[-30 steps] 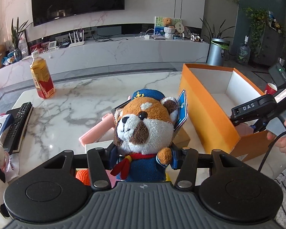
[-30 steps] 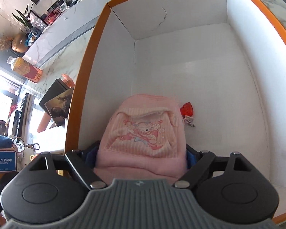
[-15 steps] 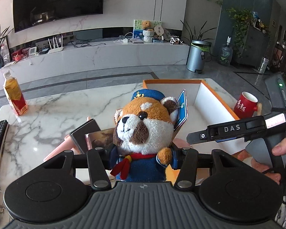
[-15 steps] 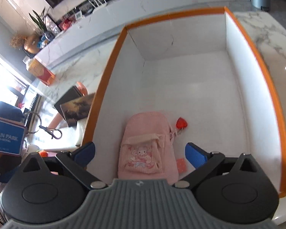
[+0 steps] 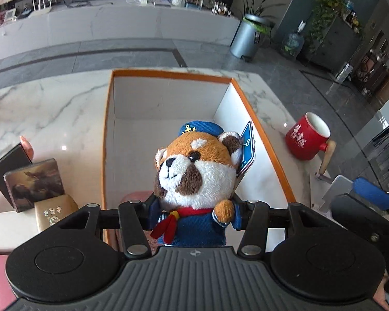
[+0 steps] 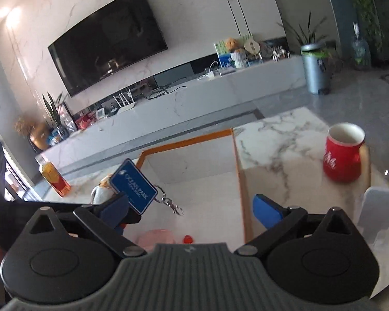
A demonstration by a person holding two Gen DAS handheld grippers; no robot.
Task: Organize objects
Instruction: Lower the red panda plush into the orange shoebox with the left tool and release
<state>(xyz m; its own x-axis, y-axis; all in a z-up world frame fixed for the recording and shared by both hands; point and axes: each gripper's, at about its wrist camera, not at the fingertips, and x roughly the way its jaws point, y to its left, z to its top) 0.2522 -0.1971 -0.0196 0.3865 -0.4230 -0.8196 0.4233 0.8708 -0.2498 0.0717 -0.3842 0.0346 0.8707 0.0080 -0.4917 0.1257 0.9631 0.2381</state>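
Clamping the plush toy at its body, the left gripper hangs over the orange box; the right gripper, its jaws just opened wide, holds nothing.

Plush toy over box, mug right, books left

Fuzzy cloth plush toy, glossy marble table

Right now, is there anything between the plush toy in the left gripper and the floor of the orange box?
Nothing visible blocks the way. The plush toy, held by the left gripper, hangs over the orange box. A pink pouch lies at the near end of the floor; the rest is bare. The open right gripper is near.
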